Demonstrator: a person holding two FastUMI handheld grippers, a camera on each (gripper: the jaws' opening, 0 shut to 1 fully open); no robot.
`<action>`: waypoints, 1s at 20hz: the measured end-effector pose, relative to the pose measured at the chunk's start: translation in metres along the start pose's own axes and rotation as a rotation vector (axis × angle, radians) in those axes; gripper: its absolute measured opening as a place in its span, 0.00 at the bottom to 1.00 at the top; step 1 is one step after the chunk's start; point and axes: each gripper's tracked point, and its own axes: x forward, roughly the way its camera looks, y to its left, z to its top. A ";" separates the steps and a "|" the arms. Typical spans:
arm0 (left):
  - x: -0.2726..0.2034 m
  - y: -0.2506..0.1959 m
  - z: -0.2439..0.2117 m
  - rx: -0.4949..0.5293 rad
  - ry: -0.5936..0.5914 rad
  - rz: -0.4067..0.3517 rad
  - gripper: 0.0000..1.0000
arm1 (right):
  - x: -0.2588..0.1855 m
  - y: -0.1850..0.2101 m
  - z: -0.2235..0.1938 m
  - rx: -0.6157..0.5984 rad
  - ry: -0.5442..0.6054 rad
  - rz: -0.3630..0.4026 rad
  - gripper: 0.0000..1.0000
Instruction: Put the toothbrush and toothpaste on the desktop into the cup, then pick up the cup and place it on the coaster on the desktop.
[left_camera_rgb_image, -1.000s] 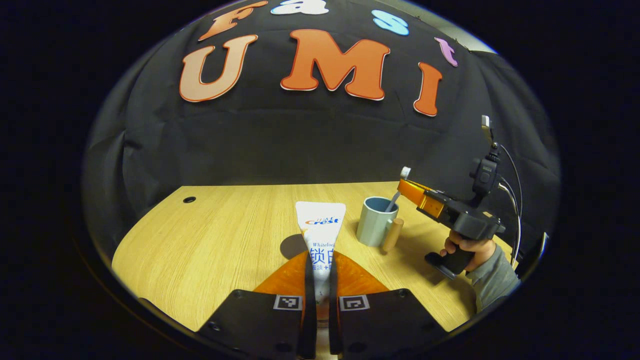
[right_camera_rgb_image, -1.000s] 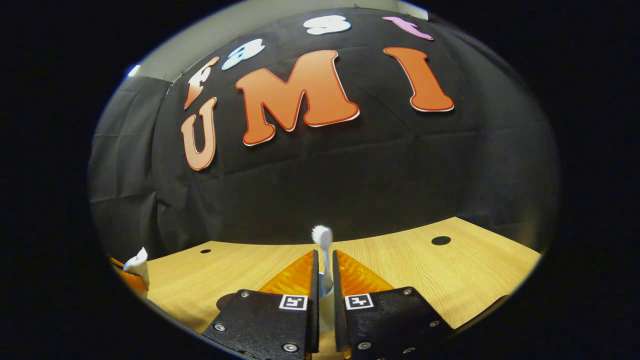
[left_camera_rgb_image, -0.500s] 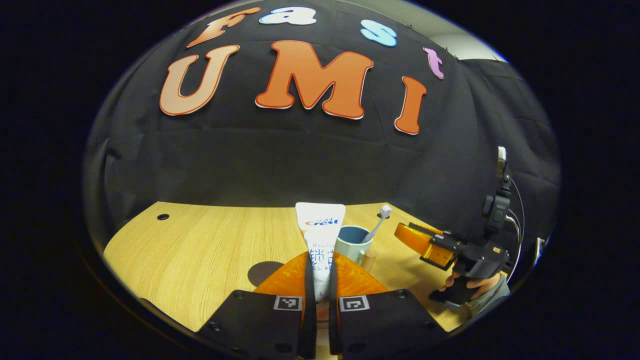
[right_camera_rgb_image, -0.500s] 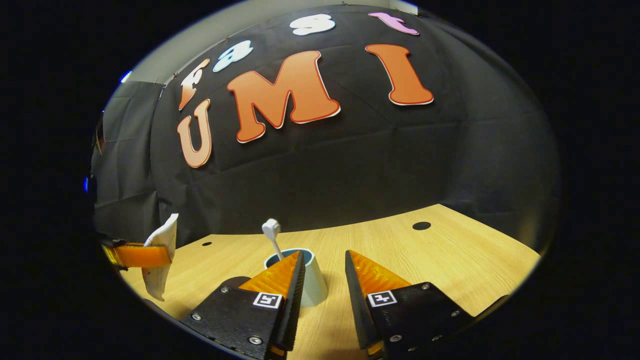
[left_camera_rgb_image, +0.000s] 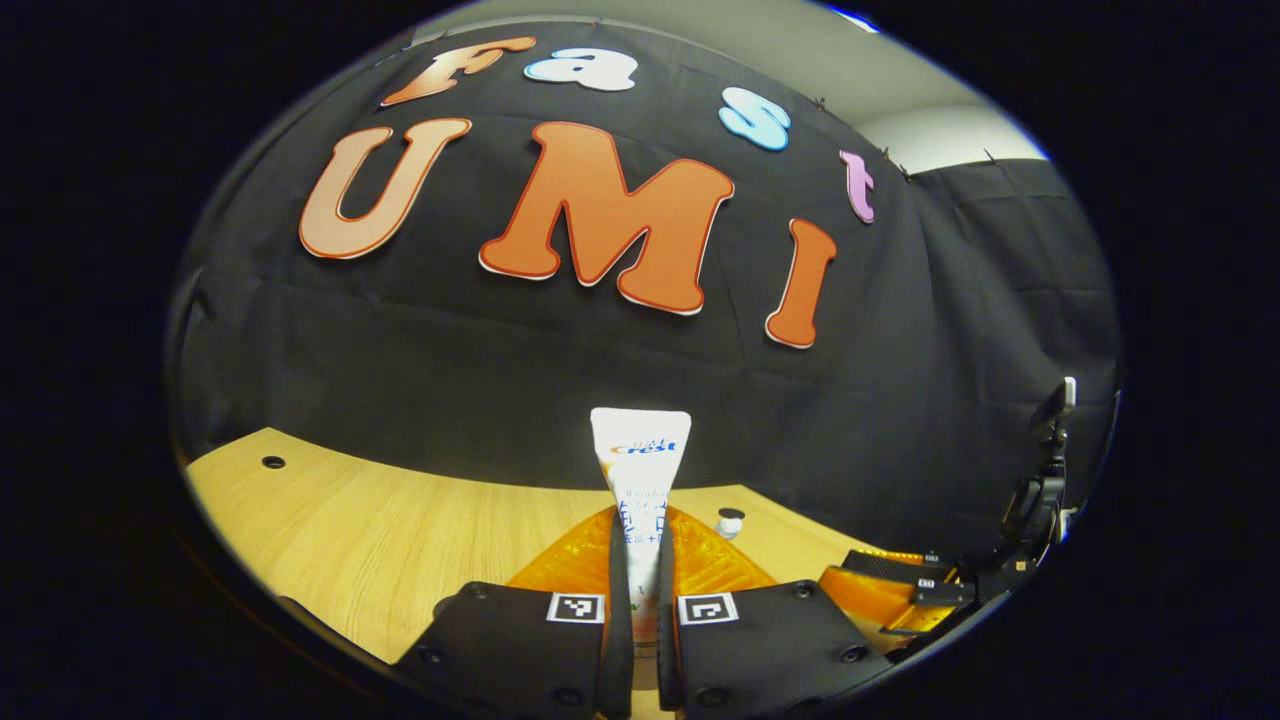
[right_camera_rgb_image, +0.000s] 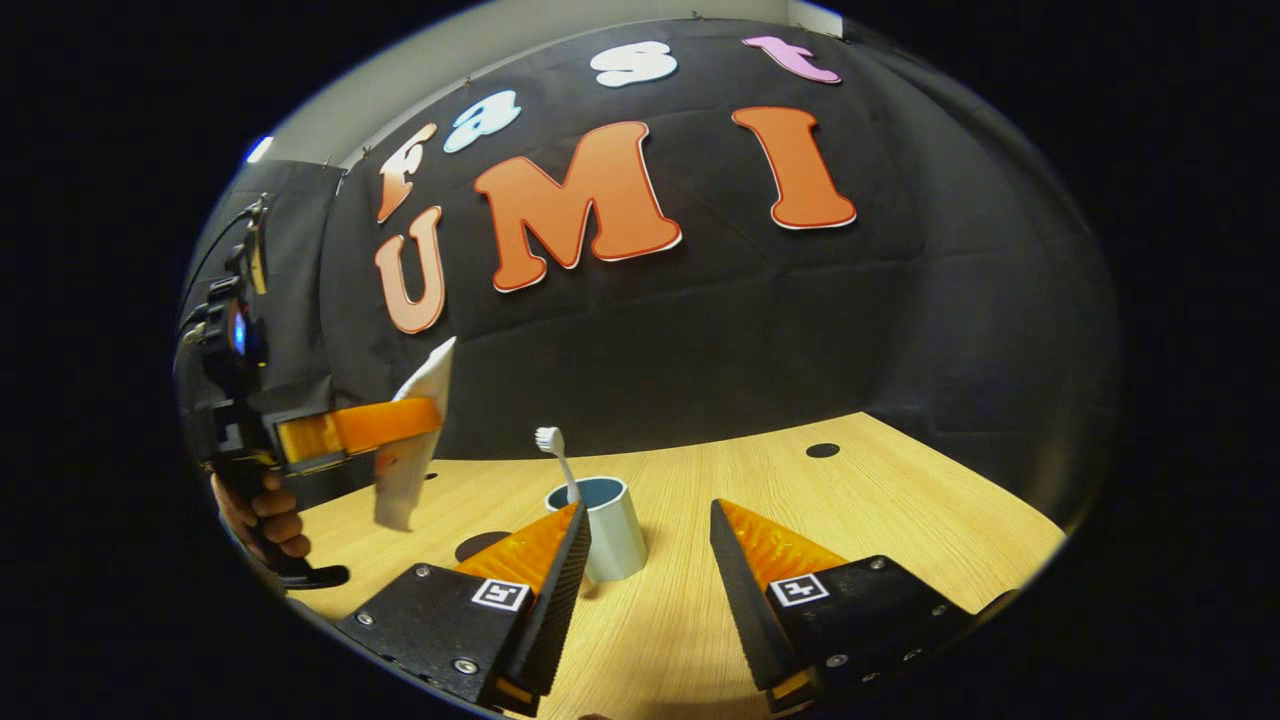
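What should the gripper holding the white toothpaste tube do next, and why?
Probably carry the white toothpaste tube over the pale blue cup and lower it in: the left gripper holds it in the air beside the cup, which already contains the white toothbrush.

Toothbrush (right_camera_rgb_image: 556, 462) in cup (right_camera_rgb_image: 608, 532); toothpaste (right_camera_rgb_image: 410, 450) prob. aloft.

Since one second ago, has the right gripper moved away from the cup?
Yes. In the right gripper view, the right gripper has opened and backed off; the cup with the toothbrush now stands clear beyond its fingers.
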 end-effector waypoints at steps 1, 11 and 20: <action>0.007 0.000 -0.001 -0.014 -0.011 0.000 0.13 | -0.005 0.004 0.001 0.007 -0.009 0.011 0.75; 0.059 -0.010 0.003 -0.127 -0.113 -0.060 0.13 | -0.033 0.011 -0.007 -0.038 0.004 0.032 0.81; 0.102 -0.009 -0.027 -0.123 -0.080 -0.073 0.13 | -0.046 0.004 -0.015 -0.063 0.031 0.019 0.84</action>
